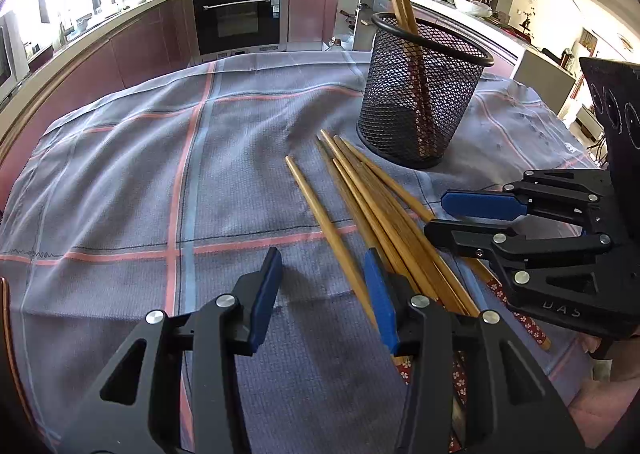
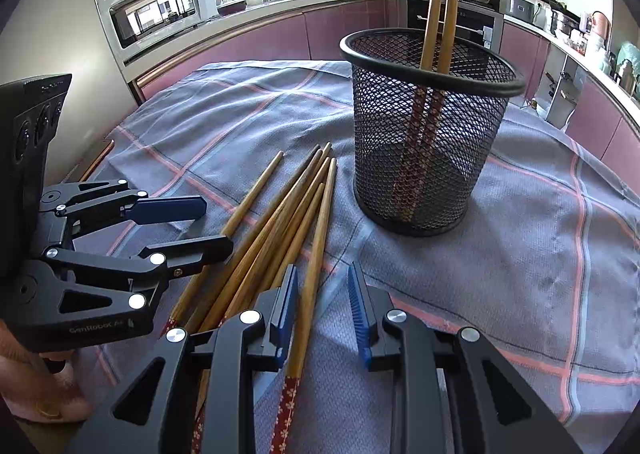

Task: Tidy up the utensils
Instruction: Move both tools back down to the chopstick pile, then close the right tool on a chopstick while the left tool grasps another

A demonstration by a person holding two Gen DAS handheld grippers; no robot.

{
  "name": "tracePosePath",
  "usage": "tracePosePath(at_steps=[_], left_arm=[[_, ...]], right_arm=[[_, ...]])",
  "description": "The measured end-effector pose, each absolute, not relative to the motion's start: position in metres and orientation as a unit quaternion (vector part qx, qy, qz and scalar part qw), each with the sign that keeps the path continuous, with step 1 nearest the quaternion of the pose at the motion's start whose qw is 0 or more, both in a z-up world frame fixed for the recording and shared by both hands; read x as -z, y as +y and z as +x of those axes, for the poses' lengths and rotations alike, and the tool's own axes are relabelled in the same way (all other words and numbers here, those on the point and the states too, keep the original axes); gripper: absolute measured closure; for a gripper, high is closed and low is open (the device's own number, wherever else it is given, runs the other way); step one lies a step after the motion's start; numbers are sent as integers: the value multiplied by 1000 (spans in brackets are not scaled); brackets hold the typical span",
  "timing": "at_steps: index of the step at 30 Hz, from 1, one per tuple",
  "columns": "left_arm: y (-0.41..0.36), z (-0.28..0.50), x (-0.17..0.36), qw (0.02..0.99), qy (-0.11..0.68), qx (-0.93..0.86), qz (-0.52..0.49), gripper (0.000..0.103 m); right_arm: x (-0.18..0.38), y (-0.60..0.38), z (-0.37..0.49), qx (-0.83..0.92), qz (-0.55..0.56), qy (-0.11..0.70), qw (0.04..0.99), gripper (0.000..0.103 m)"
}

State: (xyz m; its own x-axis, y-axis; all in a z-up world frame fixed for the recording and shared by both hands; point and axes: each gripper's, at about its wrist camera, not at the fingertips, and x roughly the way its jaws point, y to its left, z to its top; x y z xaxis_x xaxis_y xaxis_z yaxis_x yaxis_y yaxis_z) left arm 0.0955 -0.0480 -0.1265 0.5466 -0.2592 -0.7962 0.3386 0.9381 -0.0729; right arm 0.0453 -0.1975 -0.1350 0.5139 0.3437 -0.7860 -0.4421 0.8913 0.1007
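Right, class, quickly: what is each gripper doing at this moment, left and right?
Left gripper: open, holding nothing; one loose chopstick lies between its fingers.
Right gripper: open, around a chopstick on the cloth, not clamped.

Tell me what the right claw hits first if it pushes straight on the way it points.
Probably the chopstick lying between the right claw's open jaws, then the cloth under it; the mesh cup stands further off. Depth is uncertain.
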Motion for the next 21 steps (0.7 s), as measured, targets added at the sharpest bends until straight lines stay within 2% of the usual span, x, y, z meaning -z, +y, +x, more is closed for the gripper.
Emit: tracePosePath(at_steps=[8, 12, 15, 17, 19, 21], left_arm=[[-50, 99, 126, 879, 444, 164, 52, 63], [-50, 102, 126, 880, 444, 161, 52, 70], [-48, 103, 127, 880, 445, 161, 49, 76], [-47, 104, 127, 879, 447, 160, 45, 81], [-46, 105, 127, 878, 449, 163, 39, 88], [-45, 106, 127, 877, 451, 163, 36, 88]], right_arm=[[136, -193, 54, -222, -53, 435, 871, 79], [136, -191, 56, -220, -55, 435, 872, 81], [136, -193, 58, -221, -48, 437, 871, 87], [136, -194, 59, -224, -41, 440, 869, 95], [136, -194, 59, -227, -40, 441, 867, 97], [136, -194, 58, -228, -40, 441, 867, 97]])
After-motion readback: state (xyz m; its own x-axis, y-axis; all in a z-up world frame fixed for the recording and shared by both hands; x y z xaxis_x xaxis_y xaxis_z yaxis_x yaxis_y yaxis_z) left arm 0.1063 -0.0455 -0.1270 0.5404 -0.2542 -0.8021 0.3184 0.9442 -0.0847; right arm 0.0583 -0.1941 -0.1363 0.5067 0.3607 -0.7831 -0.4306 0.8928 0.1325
